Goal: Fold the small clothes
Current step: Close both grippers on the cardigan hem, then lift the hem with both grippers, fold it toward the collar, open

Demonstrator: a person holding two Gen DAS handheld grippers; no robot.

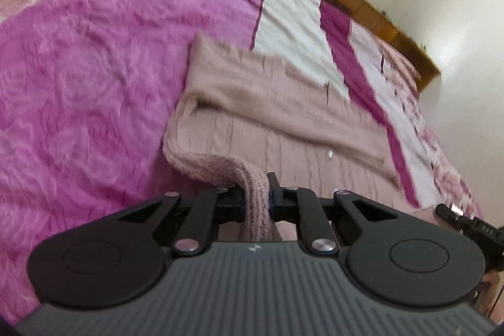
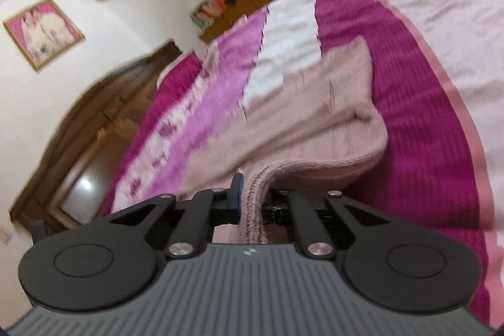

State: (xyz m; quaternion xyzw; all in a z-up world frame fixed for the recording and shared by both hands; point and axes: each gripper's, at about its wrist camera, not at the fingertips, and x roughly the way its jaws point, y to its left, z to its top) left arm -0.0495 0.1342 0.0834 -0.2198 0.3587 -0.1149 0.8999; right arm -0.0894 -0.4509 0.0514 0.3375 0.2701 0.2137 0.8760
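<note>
A beige-pink knitted sweater point(image 1: 267, 115) lies on the bed, one sleeve folded across its body. My left gripper point(image 1: 256, 194) is shut on the sweater's ribbed edge at its near left corner and lifts it off the bed. The sweater also shows in the right wrist view point(image 2: 315, 115). My right gripper point(image 2: 252, 197) is shut on the ribbed edge at the near right corner, also lifted. The tip of the right gripper shows in the left wrist view point(image 1: 453, 213) at the lower right.
The bed has a magenta plush blanket point(image 1: 94, 84) on the left and a white and magenta striped cover point(image 2: 409, 84) on the right. A wooden headboard point(image 1: 362, 2) runs along the far side. A wooden cabinet point(image 2: 94, 131) stands by the wall.
</note>
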